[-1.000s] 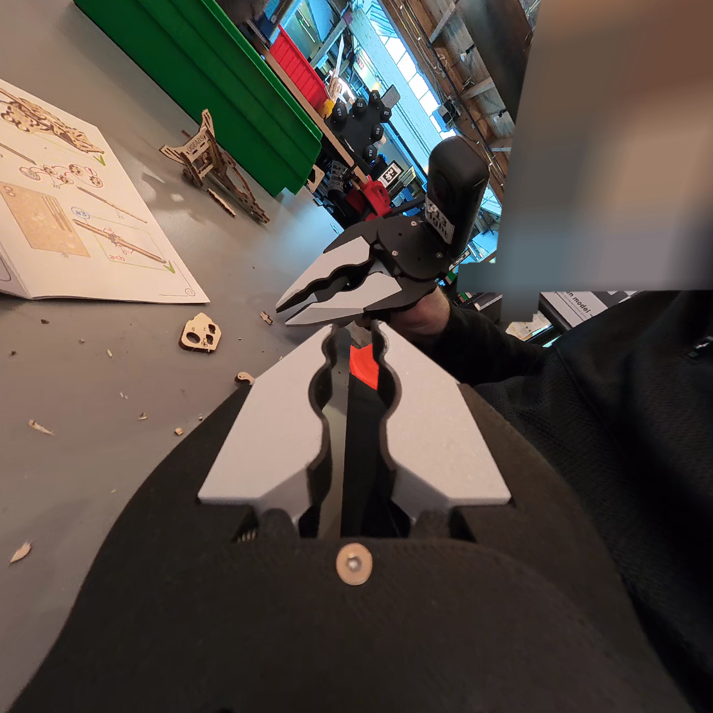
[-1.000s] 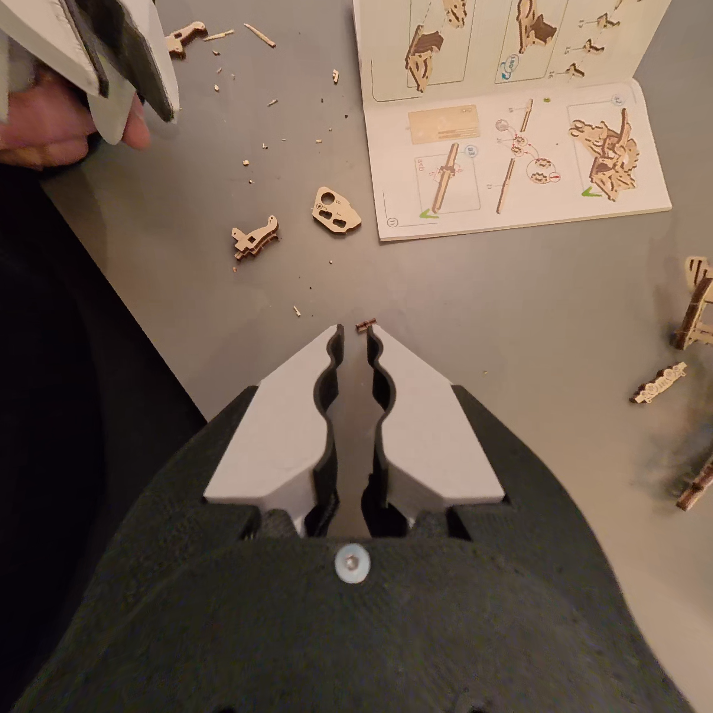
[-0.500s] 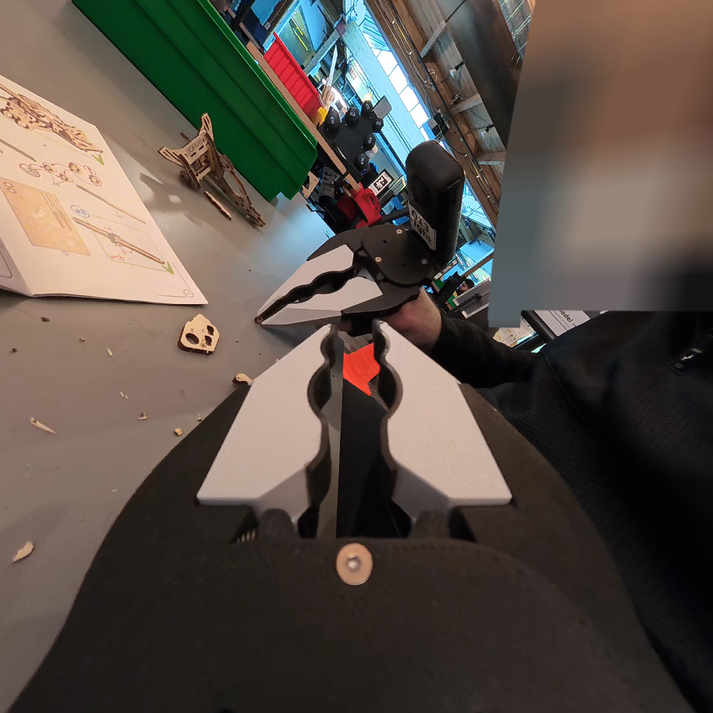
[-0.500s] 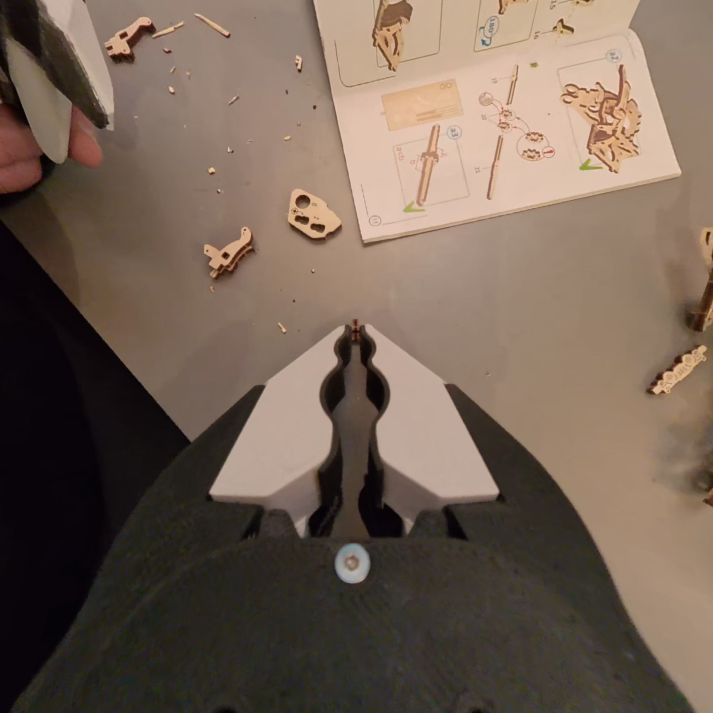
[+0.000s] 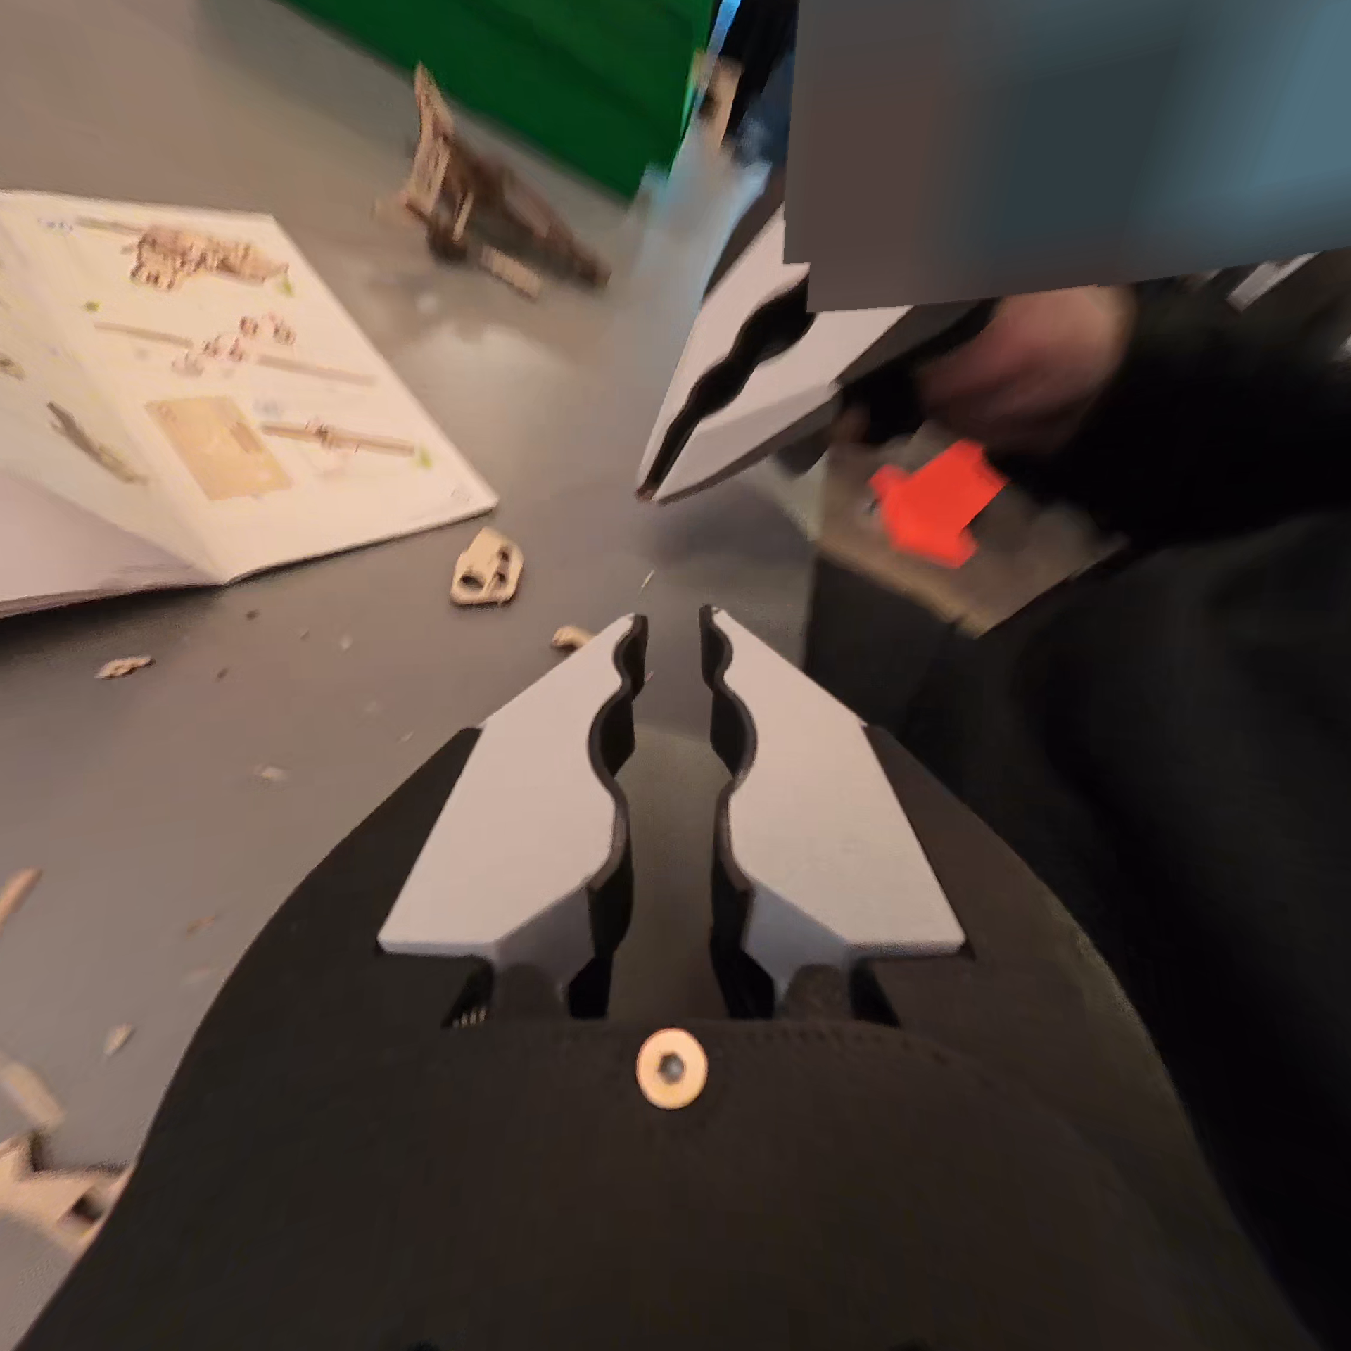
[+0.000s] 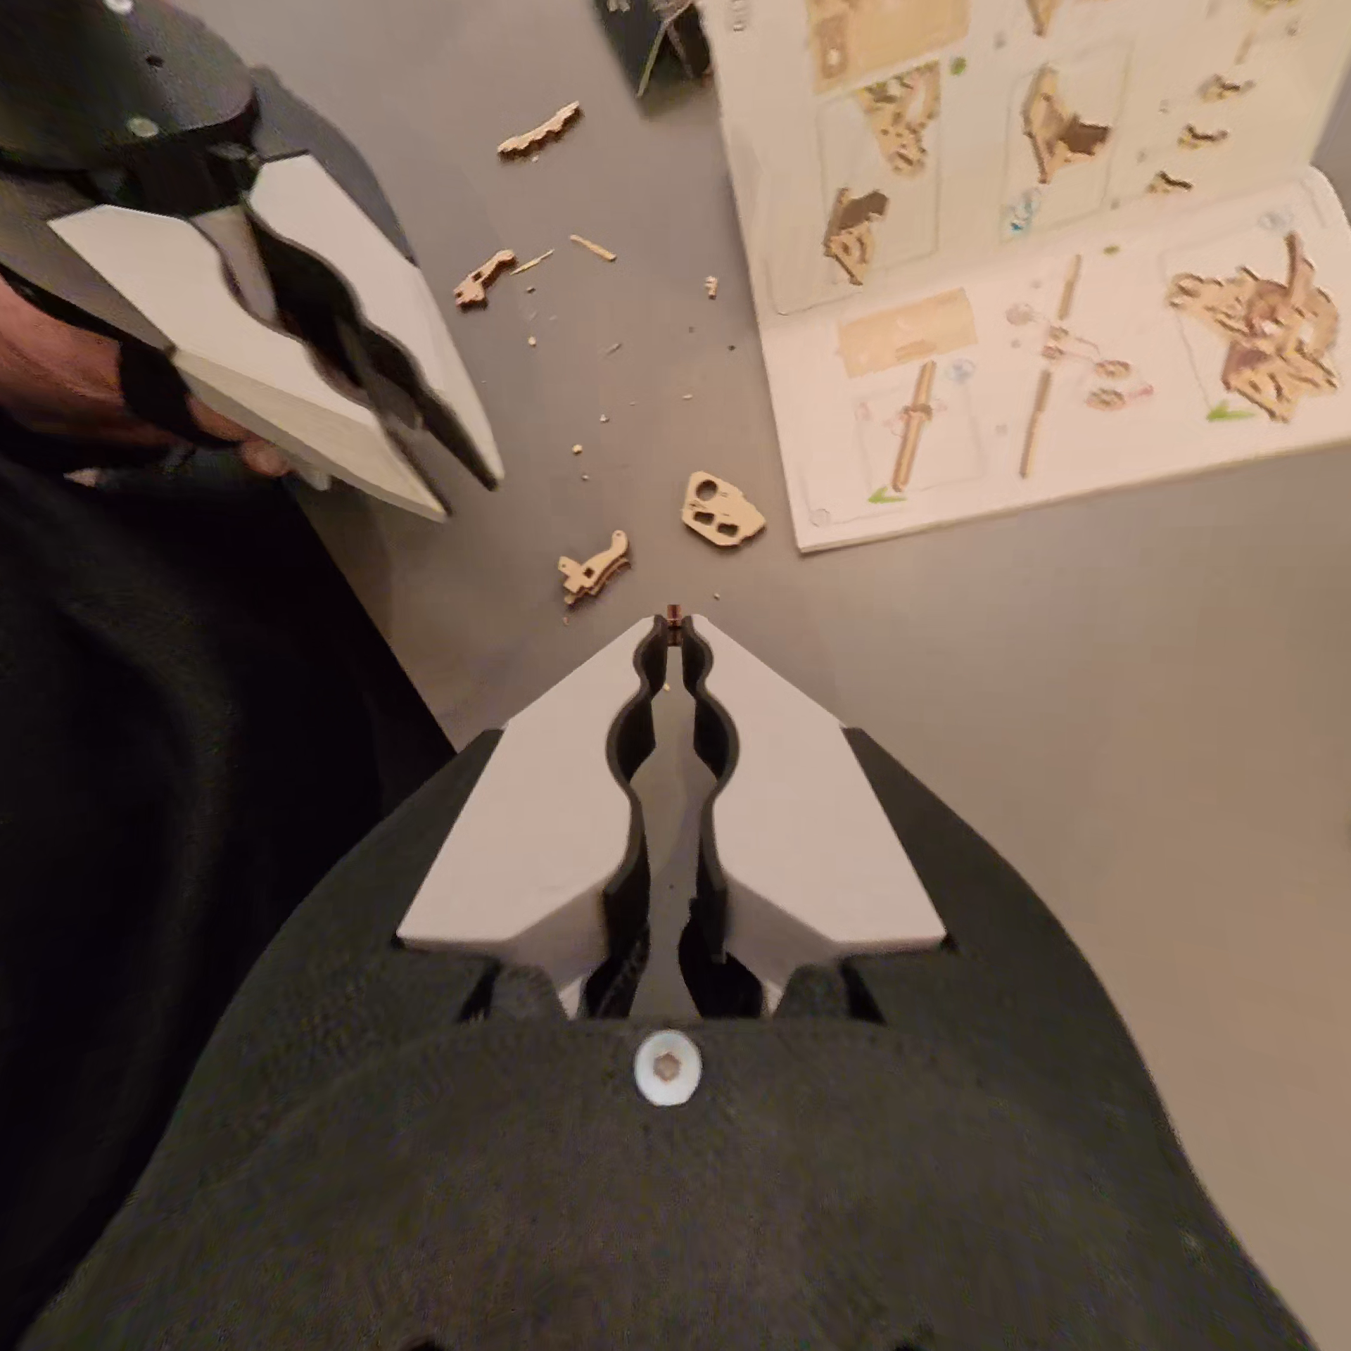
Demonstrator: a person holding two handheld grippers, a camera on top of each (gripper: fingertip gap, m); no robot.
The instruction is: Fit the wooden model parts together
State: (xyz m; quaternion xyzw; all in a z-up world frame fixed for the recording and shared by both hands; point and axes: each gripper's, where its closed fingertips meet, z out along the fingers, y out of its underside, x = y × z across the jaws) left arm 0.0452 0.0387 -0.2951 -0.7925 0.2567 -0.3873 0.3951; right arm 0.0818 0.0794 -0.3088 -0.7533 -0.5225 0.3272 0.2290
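Note:
My right gripper (image 6: 674, 621) is shut on a tiny wooden peg (image 6: 673, 634) pinched at its fingertips, a little above the grey table (image 6: 1023, 731). It also shows in the left wrist view (image 5: 647, 493), ahead and to the right. My left gripper (image 5: 671, 620) is open and empty, low over the table. It shows at the upper left of the right wrist view (image 6: 468, 497). A flat wooden plate with holes (image 6: 722, 512) (image 5: 486, 577) and a hooked wooden piece (image 6: 593, 569) lie on the table between the two grippers.
An open instruction booklet (image 6: 1023, 329) (image 5: 219, 409) lies beyond the parts. A partly built wooden model (image 5: 475, 212) stands near a green bin (image 5: 548, 73). More loose pieces (image 6: 482, 278) and splinters are scattered about. A person's dark sleeve (image 5: 1206, 439) is at the right. There is about 7 cm between the tips of the two grippers.
My right gripper shut on the tiny peg on the table and lifted it. My left gripper swung down toward the table and closer to the right gripper.

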